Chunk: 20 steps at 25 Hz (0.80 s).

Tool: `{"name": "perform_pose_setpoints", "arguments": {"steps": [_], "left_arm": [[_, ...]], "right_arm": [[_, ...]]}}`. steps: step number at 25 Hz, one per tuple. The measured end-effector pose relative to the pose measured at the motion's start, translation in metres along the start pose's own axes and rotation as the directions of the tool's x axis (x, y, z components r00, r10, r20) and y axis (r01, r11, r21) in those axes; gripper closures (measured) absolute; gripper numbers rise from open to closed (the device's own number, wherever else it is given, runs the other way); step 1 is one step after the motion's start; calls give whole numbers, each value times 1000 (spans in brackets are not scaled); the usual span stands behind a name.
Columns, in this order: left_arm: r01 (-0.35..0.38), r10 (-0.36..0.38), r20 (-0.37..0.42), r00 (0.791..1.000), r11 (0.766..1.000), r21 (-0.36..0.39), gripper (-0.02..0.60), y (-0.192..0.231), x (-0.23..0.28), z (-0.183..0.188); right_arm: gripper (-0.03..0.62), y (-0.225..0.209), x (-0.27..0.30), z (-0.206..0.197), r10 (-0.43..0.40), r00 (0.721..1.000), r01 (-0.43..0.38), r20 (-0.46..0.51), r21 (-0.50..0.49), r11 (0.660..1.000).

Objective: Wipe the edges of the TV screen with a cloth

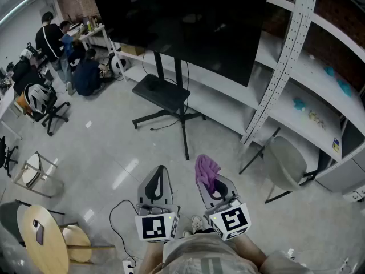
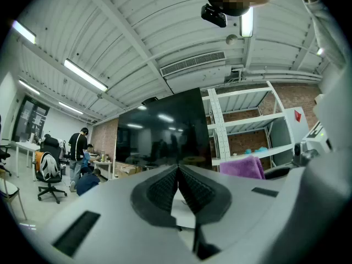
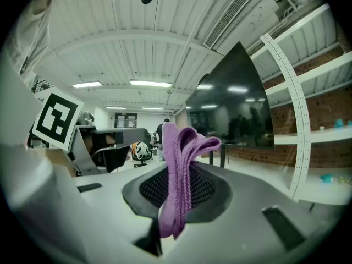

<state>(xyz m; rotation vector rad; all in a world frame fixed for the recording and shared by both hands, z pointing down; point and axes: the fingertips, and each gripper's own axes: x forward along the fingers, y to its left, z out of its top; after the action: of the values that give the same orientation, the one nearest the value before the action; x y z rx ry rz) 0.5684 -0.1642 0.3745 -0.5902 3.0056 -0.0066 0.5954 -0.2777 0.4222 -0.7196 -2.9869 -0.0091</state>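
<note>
The right gripper [image 1: 212,182] is clamped on a purple fuzzy cloth [image 1: 206,170]. In the right gripper view its ribbed black pads [image 3: 206,188] pinch the cloth [image 3: 184,147] narrowly. A folded loop stands up past the jaw tips and a tail hangs down behind them. The left gripper [image 1: 160,173] holds nothing. In the left gripper view [image 2: 179,169] its two pads meet at the tips with no gap between them. Both grippers sit side by side at 6 o'clock in the head view, close to the person's body and well apart from the screen.

The pale grey glossy floor [image 1: 108,153] fills most of the head view. A white metal shelving rack [image 1: 296,50] runs along the 2 o'clock side in front of a brick wall. A grey shell chair [image 1: 285,161] stands below it at 4 o'clock. Several people [image 1: 54,39] gather by a white table at 10 o'clock, with a black office chair [image 1: 43,101] just below them. A round wooden table [image 1: 37,238] lies at 8 o'clock.

The large black flat TV screen [image 1: 188,21] hangs at 12 o'clock on a black wheeled stand [image 1: 165,93]. The screen is dark and glossy, and it mirrors the ceiling lights in both gripper views [image 2: 162,136] [image 3: 234,103]. The cloth does not touch it.
</note>
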Motion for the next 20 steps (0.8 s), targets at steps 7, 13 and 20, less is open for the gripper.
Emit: {"name": "perform_pose_setpoints", "arguments": {"steps": [7,13,20], "left_arm": [[-47,47,18,999,999,2,566,14,6,2],[-95,95,-2,996,995,12,566,24,11,-4],[-181,183,-33,982,982,56,566,31,6,-16]], "right_arm": [[540,-5,6,6,15,1000,-15,17,-34,999],[540,-16,8,-7,29,1000,-29,-7,-21,999],[540,-27,9,-39,111,993,-107,-39,77,991]]}}
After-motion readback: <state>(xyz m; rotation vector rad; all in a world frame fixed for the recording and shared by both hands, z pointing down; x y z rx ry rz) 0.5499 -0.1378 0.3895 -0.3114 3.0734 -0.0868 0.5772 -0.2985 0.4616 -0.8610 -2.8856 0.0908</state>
